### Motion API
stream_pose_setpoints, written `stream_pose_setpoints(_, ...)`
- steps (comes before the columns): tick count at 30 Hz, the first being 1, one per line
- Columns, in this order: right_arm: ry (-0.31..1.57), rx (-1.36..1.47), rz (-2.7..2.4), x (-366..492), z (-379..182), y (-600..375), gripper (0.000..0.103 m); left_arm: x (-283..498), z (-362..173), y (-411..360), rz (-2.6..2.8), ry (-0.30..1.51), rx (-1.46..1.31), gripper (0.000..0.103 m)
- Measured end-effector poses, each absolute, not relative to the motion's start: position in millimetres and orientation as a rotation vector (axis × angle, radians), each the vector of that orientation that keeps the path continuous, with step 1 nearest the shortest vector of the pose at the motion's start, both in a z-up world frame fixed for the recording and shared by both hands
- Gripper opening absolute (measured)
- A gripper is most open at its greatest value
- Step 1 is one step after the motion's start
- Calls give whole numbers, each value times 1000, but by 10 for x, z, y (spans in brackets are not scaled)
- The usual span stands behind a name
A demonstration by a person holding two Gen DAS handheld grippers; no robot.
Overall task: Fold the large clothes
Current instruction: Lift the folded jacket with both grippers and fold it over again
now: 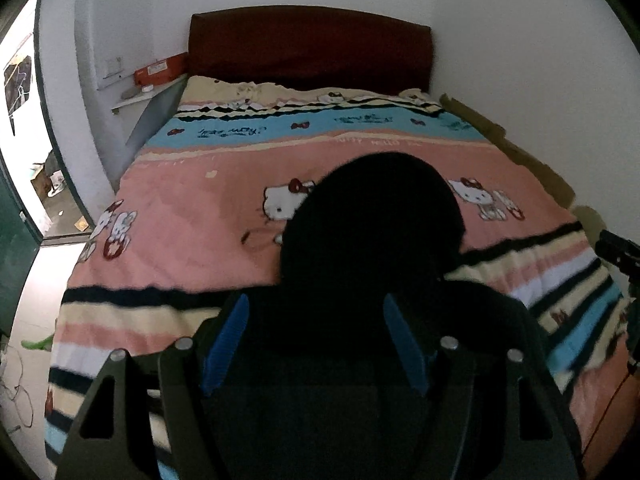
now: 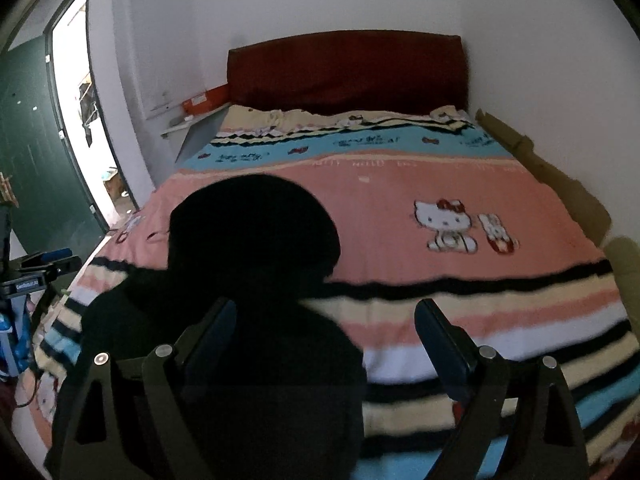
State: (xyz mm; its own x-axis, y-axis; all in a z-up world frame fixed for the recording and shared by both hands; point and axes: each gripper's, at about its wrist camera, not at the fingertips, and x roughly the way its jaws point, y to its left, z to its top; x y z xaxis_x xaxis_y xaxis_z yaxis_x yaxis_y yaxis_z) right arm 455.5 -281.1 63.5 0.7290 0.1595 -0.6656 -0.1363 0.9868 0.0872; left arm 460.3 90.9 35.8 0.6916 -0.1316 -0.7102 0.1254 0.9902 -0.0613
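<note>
A large black garment [image 1: 372,240] lies on the bed, its rounded hood end toward the headboard; it also shows in the right wrist view [image 2: 248,280]. My left gripper [image 1: 316,308] is open above the garment's near part, blue pads spread wide. My right gripper [image 2: 324,316] is open over the garment's right edge, its left finger [image 2: 212,332] above the black cloth, its right finger [image 2: 440,340] above the striped bedspread. The garment's near part is too dark to make out folds.
The bed carries a pink, blue and striped cartoon-cat bedspread [image 1: 208,208] with a dark red headboard [image 1: 312,48]. A white shelf with an orange box [image 1: 160,70] is left of it. A doorway [image 2: 80,100] is on the left. A tripod-mounted device [image 2: 36,276] stands left of the bed.
</note>
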Motion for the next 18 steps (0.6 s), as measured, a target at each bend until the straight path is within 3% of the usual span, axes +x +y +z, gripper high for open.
stream_pose_setpoints(9, 769, -7, 160, 5806, 389, -2681, 90, 5832, 31, 393, -145, 827, 146, 69)
stream_pose_setpoints(18, 814, -61, 195, 6879, -270, -2351, 90, 6686, -469, 129, -162, 835, 263, 69)
